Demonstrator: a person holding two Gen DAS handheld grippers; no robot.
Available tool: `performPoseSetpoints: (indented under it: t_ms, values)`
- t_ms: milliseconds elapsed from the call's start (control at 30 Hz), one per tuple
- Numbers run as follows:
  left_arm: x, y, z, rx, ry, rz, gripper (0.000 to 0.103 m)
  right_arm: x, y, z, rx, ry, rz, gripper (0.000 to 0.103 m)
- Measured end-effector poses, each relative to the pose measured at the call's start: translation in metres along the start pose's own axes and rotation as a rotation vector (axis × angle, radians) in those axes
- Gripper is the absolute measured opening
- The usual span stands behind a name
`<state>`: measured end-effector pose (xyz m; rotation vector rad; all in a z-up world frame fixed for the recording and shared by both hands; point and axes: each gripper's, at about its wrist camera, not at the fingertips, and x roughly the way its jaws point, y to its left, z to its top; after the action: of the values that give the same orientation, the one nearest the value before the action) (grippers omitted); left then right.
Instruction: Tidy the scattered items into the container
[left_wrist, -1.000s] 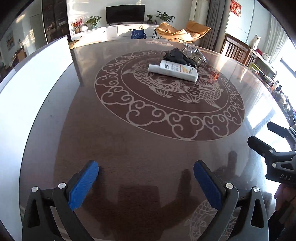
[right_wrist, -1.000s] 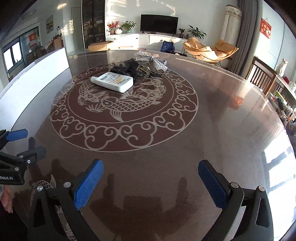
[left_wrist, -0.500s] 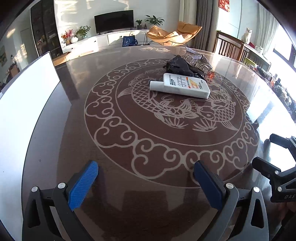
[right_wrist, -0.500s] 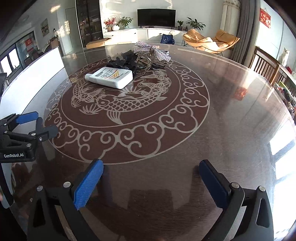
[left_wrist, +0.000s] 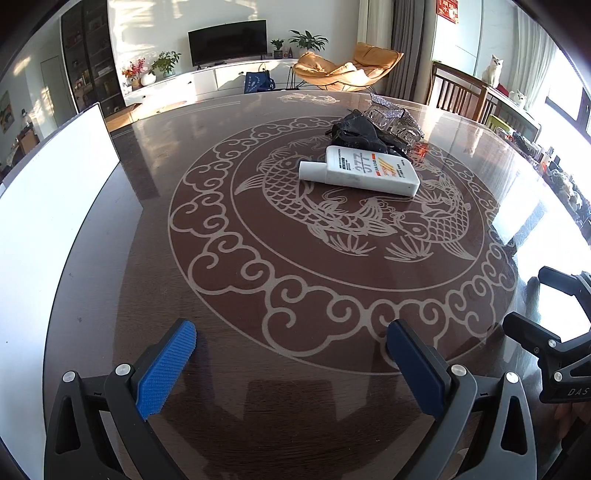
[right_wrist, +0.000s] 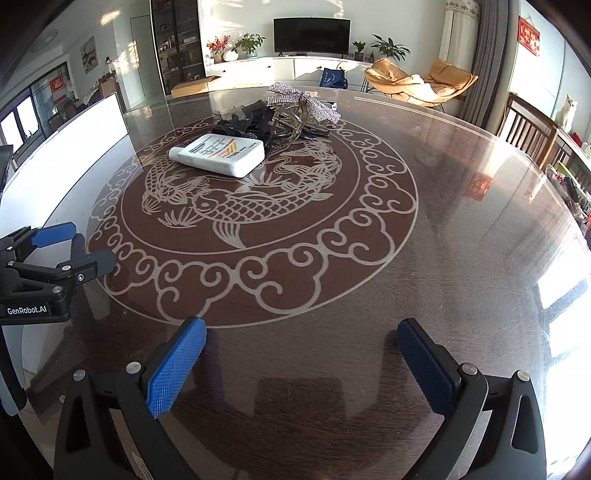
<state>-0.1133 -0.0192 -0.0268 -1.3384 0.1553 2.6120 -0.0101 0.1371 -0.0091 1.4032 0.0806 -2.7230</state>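
A white flat bottle (left_wrist: 364, 173) lies on its side near the middle of the round brown table (left_wrist: 258, 295); it also shows in the right wrist view (right_wrist: 221, 154). Behind it lie a black fabric hair piece (left_wrist: 356, 133) (right_wrist: 243, 123), a silver rhinestone bow (left_wrist: 393, 112) (right_wrist: 303, 101) and a gold hair claw (right_wrist: 293, 125). A white container wall (left_wrist: 48, 192) (right_wrist: 66, 147) stands along the table's left side. My left gripper (left_wrist: 291, 350) is open and empty, well short of the items. My right gripper (right_wrist: 301, 354) is open and empty too.
The right gripper shows at the right edge of the left wrist view (left_wrist: 554, 332); the left gripper shows at the left edge of the right wrist view (right_wrist: 55, 258). Wooden chairs (right_wrist: 532, 125) stand at the table's right. A living room lies beyond.
Both grippers have moved forward over the table toward the items, which look nearer and larger. Both stay open and empty. The items have not moved.
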Motion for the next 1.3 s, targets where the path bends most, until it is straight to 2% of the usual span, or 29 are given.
performPoseSetpoints:
  t_ms: [1300]
  values:
    - [0.0,0.0003,0.0001,0.0,0.0,0.0,0.103,-0.0031,0.0006,-0.0026,0.004,-0.001,-0.003,0.103]
